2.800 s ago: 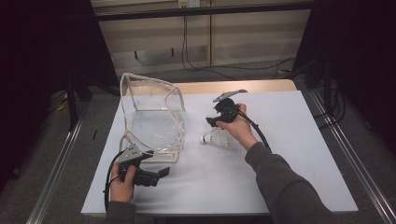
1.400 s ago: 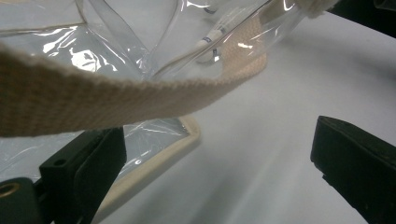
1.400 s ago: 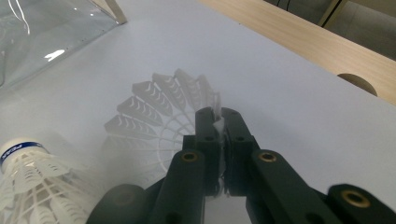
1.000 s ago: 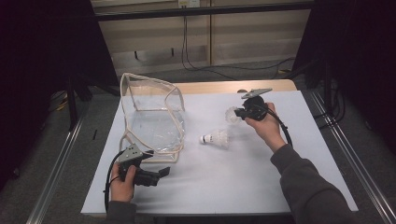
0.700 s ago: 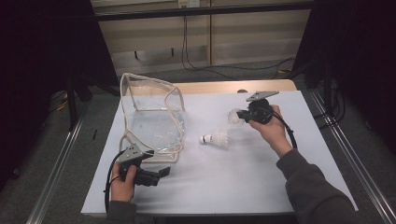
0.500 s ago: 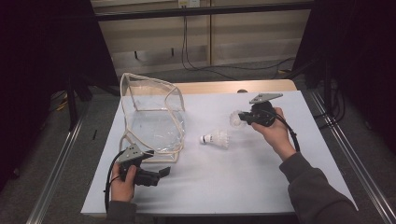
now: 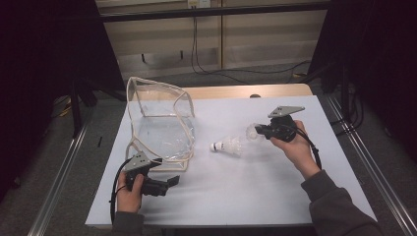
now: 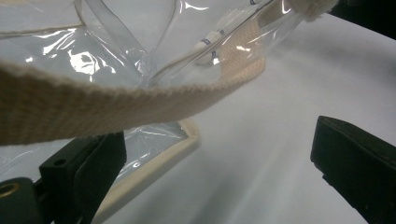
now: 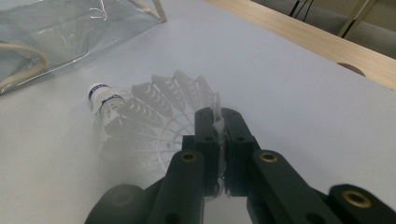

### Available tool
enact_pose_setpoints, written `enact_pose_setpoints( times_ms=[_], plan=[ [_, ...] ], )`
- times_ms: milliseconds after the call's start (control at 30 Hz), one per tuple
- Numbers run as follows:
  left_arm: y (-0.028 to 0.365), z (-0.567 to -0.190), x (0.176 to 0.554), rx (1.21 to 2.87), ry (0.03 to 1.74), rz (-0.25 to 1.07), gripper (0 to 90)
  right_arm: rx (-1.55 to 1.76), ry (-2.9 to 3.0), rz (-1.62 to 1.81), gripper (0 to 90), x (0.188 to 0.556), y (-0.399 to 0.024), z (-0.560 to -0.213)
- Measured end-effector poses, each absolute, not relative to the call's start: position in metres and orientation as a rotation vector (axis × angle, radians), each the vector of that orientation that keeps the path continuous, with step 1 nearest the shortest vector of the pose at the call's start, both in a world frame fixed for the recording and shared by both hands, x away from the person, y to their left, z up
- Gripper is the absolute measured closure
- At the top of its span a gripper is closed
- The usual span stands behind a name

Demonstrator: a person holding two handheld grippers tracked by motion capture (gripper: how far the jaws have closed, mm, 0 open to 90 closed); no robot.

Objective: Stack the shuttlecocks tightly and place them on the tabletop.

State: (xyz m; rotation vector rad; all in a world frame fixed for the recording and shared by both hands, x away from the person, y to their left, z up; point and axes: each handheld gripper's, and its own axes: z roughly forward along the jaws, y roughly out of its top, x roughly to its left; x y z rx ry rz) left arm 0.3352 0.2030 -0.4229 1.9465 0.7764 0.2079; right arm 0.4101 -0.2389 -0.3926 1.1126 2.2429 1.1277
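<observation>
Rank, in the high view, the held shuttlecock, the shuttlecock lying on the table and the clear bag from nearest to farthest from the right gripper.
1. Held shuttlecock, in the right gripper jaws.
2. Lying shuttlecock, just left of it on the table.
3. Clear bag, far left.

A pale blue-white table [image 7: 236,196] with a wooden far edge — on it stand a clear plastic bag with cream webbing trim [image 7: 160,123] and, just beside it, a white feathered shuttlecock [image 7: 228,145] lying on its side.

Black hand-held gripper [image 7: 260,132], grey plate, dark grey sleeve [image 7: 339,206]
</observation>
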Motion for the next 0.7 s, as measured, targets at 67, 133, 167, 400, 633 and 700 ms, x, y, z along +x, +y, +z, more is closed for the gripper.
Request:
enact_pose_setpoints(
  times_ms=[67,133,167,400,633,700],
  plan=[
    [0.203,-0.423,0.335,1.945,0.778,0.207,3.7,1.111,2.245,1.133,86.5,0.407,-0.241,-0.394],
    [0.203,-0.423,0.335,1.945,0.779,0.208,3.7,1.115,2.242,1.150,86.5,0.405,-0.242,-0.395],
    [0.203,-0.423,0.335,1.944,0.778,0.208,3.7,1.115,2.241,1.155,86.5,0.404,-0.243,-0.396],
    [0.203,-0.423,0.335,1.944,0.778,0.209,3.7,1.110,2.250,1.167,86.5,0.397,-0.246,-0.400],
    [0.203,-0.423,0.335,1.947,0.778,0.210,3.7,1.110,2.264,1.172,86.5,0.388,-0.248,-0.408],
    [0.202,-0.422,0.334,1.945,0.777,0.212,3.7,1.111,2.268,1.166,86.5,0.387,-0.249,-0.409]
  ],
)
